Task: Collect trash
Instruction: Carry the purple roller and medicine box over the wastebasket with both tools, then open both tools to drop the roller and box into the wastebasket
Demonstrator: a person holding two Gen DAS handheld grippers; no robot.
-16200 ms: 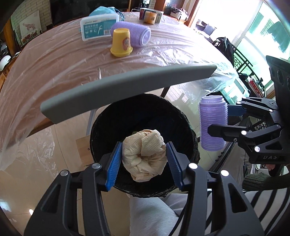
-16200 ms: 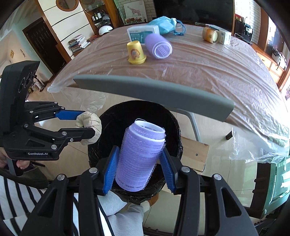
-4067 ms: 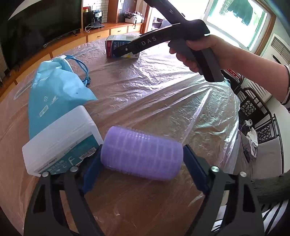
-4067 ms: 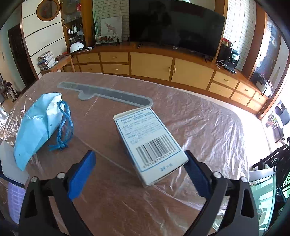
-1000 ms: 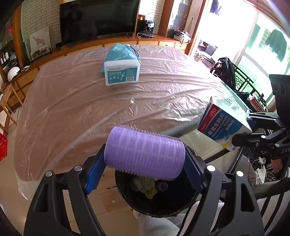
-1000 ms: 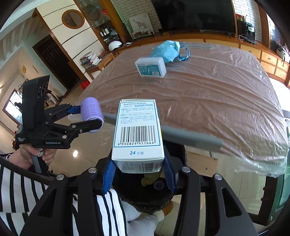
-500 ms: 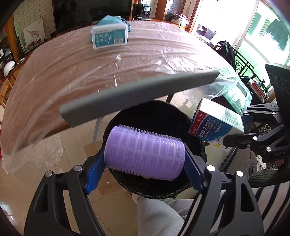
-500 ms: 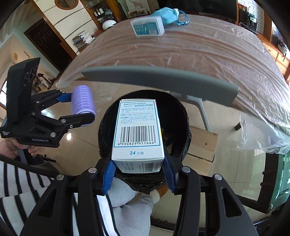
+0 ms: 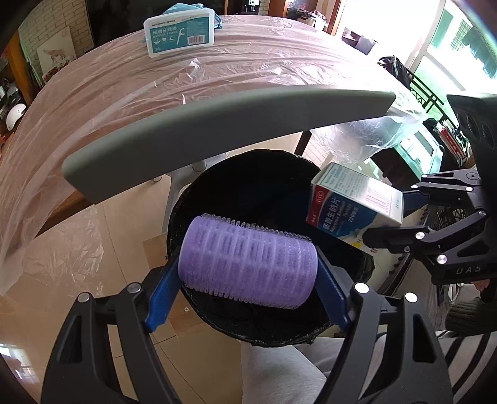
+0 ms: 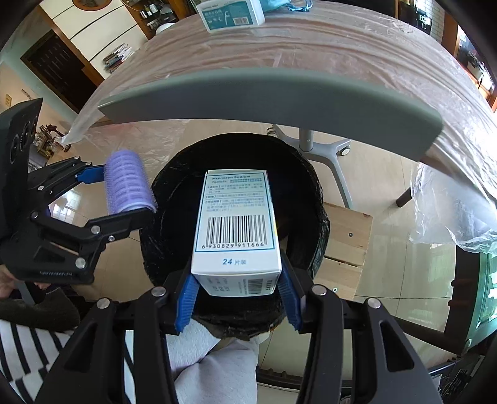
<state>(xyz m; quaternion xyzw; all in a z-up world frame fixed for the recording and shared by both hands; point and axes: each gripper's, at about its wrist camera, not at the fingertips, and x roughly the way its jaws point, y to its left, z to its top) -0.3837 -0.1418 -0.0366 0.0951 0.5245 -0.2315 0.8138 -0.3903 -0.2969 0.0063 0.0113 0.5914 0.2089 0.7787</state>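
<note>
Above the black bin (image 9: 217, 192), a purple roller (image 9: 248, 264) was pinched by the left gripper (image 9: 248, 279) and a medicine box (image 10: 236, 230) by the right gripper (image 10: 237, 298); release was judged due next.

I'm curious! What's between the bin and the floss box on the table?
In both wrist views, a grey chair back and bare plastic-covered table lie between the black bin and floss box.
</note>
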